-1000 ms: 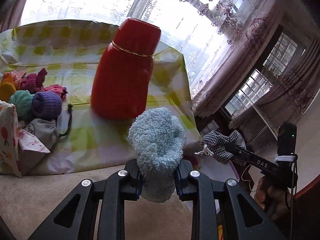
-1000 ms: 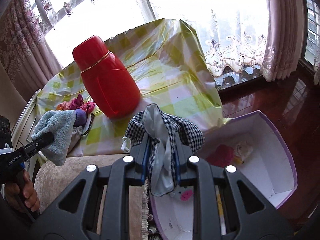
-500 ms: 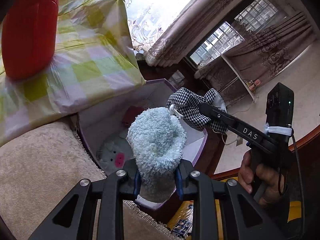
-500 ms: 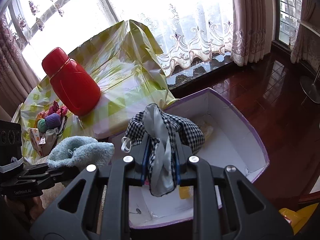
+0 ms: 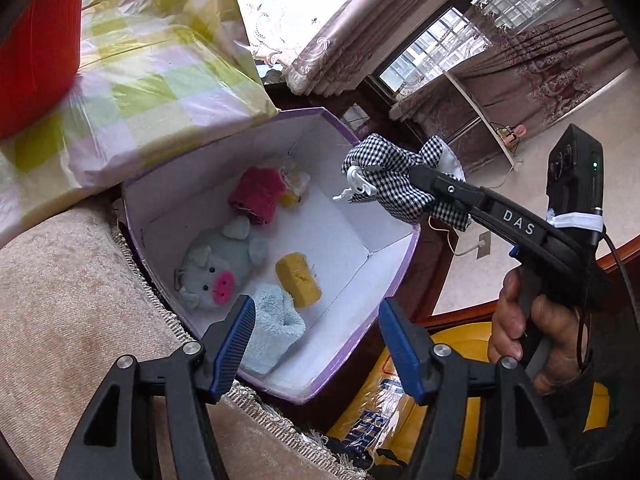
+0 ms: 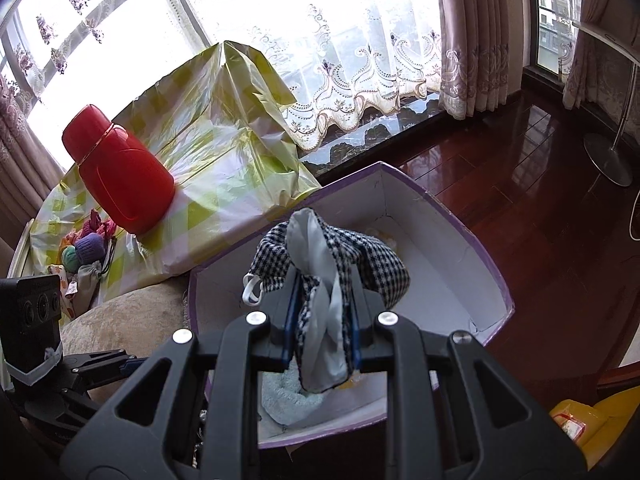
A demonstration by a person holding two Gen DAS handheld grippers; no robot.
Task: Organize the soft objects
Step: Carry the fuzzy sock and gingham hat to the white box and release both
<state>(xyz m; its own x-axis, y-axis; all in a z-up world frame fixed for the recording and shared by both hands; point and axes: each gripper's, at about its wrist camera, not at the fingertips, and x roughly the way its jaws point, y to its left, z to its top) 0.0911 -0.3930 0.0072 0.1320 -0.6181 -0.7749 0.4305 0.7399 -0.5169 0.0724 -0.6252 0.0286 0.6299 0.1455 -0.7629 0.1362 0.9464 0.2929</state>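
Note:
My left gripper [image 5: 316,314] hangs over the near corner of a purple-rimmed white box [image 5: 394,268]. Its jaws are opening, with nothing pressed between the pads. The fluffy light-blue sock [image 5: 272,330] lies loose on the box floor just below them, also seen as the sock [image 6: 288,394] in the right wrist view. My right gripper [image 6: 323,280] is shut on a black-and-white checked pouch [image 6: 380,268] with a pale lining, held above the box [image 6: 460,240]. From the left, the checked pouch [image 5: 390,184] sits over the box's far rim.
Inside the box lie a grey pig plush [image 5: 216,272], a yellow piece [image 5: 298,280] and a pink knitted item [image 5: 258,196]. A red flask [image 6: 120,168] stands on the checked tablecloth [image 6: 224,140] beside several rolled socks [image 6: 86,248]. A beige cushion [image 5: 60,300] borders the box; dark wood floor [image 6: 540,208] lies beyond.
The left jaws have spread and let go of the blue sock, which now lies in the box. Both grippers have swung from the table to above the box.

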